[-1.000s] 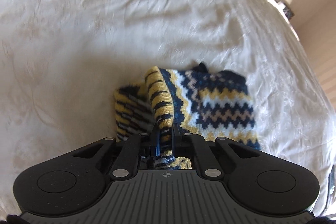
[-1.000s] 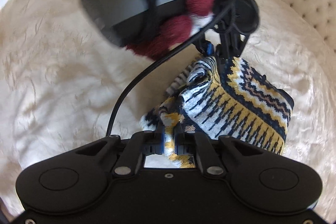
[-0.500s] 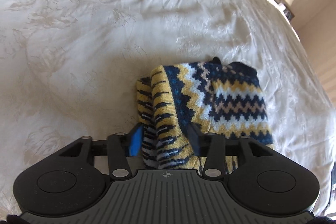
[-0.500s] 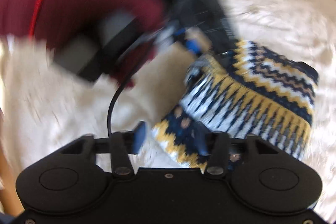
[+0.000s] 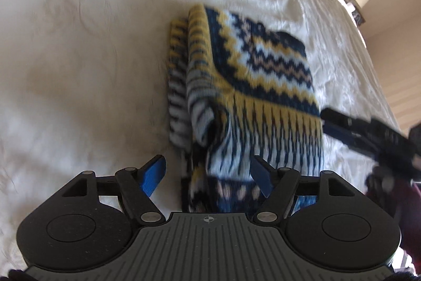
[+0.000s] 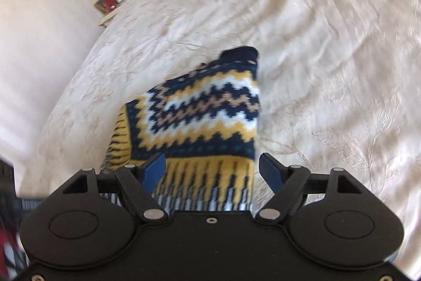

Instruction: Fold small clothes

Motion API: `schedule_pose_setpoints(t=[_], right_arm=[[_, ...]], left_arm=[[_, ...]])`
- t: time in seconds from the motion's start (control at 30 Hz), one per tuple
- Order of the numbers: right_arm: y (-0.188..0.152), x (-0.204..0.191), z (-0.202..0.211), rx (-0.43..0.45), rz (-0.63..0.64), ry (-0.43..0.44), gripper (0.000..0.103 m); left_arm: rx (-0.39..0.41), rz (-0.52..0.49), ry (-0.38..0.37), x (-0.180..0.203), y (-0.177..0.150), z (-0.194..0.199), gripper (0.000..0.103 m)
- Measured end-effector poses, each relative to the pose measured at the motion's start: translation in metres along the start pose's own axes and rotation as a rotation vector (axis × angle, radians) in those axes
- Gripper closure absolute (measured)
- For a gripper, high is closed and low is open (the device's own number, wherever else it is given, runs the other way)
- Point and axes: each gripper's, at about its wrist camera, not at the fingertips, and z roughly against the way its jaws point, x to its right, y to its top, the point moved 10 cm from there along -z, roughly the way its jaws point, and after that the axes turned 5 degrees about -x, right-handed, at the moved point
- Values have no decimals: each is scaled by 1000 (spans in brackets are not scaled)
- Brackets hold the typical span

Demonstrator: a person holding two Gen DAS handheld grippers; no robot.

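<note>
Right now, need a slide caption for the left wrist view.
Left claw open over the folded zigzag-knit sweater on the cream bedspread; right claw alongside.

Sweater (image 5: 252, 86): chunky knit, wool-like, matt and fuzzy, zigzag bands in navy, mustard, white and tan. Bedspread (image 5: 79, 44): cream cloth with a satin sheen, tone-on-tone floral embroidery, creased toward 1 o'clock of the sweater. Left gripper (image 5: 208, 175) body: matt black plastic, finely speckled, ribbed grey panel, bright metal pivot pins; pads (image 5: 154, 175) smooth blue, semi-gloss. Right gripper (image 6: 213, 170): same black plastic.
</note>
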Motion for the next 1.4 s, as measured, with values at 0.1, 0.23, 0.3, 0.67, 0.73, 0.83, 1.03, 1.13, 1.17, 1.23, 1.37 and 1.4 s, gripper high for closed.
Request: schedule_pose_setpoints(t=[0.1,0.23,0.3,0.67,0.73,0.83,1.03,1.13,1.17,1.23,1.37,1.4], right_arm=[[2,13,-23,-56,-47,59,23],[-3,18,-45,-116,-112,132,22],[-6,21,-54,-123,-141,156,15],[-12,8,-53,-138,-152,222,49],[-12,7,-43,-137,-152,221,53],[-15,9,-23,-139,-125,199,54],[-51,46,33,-155,-149,155,54],[-81,75,65,-168,-176,125,54],[-91,84,74,-170,-185,113,54],[-100,93,83,-171,-189,101,53],[-133,118,101,-193,-173,47,46],[-142,124,101,-204,-137,-1,42]], left_arm=[[-28,34,-31,2,-6,-15,33],[-50,31,-68,12,-4,-35,30],[-49,34,-88,13,-2,-44,25],[-97,126,-251,22,4,-50,62],[-103,106,-265,31,-1,-45,63],[-119,78,-292,53,-16,-37,64],[-174,27,-332,111,-78,-43,64],[-209,9,-339,141,-115,-51,64],[-222,3,-340,150,-127,-55,64],[-245,-11,-324,165,-151,-63,64],[-234,-43,-162,167,-181,-81,61],[-227,-49,-120,166,-185,-84,61]])
